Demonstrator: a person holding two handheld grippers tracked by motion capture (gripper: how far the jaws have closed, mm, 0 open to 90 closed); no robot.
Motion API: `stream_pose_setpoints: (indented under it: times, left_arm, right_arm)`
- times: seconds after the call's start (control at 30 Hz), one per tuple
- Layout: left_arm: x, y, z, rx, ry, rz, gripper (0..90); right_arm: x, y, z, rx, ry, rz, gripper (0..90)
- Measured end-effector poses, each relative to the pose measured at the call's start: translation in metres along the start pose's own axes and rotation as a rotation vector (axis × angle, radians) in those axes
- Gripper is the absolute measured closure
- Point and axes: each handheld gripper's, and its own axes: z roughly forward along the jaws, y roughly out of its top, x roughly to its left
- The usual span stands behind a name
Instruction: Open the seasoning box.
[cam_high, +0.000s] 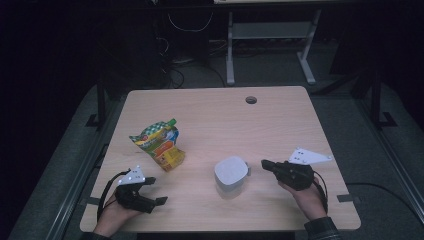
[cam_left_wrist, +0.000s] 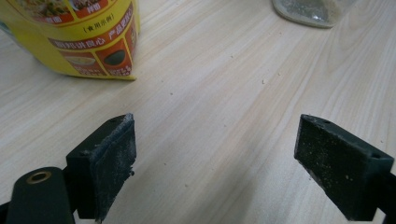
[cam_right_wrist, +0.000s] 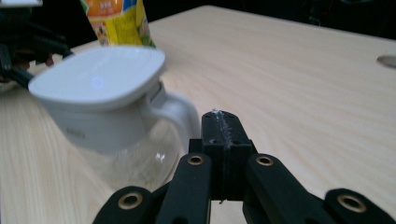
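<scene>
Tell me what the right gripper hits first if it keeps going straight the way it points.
Probably the handle of the white-lidded glass jug: the shut right gripper points at it, just short, apparently not touching.

Yellow-orange-green printed pouch (cam_high: 159, 144) — white-lidded clear jug (cam_high: 231, 176) — pale wood-grain table (cam_high: 280, 125)

We see a light wooden table (cam_high: 210, 125) with a round cable hole (cam_high: 251, 100) near its far edge. On it a yellow pouch (cam_high: 160, 144) stands left of the middle, and a glass jug (cam_high: 231, 176) with a white lid sits nearer the front, to the right of the pouch and apart from it. Small pale crumbs (cam_left_wrist: 264, 81) are scattered on the wood near the pouch.
</scene>
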Motion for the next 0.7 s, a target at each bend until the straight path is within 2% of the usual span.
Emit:
stream_pose_setpoints:
  times: [0.13, 0.27, 0.33, 0.7]
  left_arm:
    - [-0.001, 0.000, 0.000, 0.003, 0.000, 0.000, 12.5]
    - [0.000, 0.000, 0.000, 0.005, 0.001, 0.000, 12.5]
    - [0.000, 0.000, 0.000, 0.005, -0.001, -0.001, 12.5]
    - [0.000, 0.001, 0.002, -0.002, -0.003, -0.008, 12.5]
  right_arm:
    - [-0.004, 0.008, -0.002, -0.032, -0.008, 0.020, 89.6]
    - [-0.006, 0.014, -0.001, -0.034, -0.016, 0.003, 89.5]
    - [-0.006, 0.017, 0.000, -0.051, -0.019, -0.011, 89.5]
    - [-0.005, 0.043, 0.019, -0.059, 0.056, -0.012, 89.5]
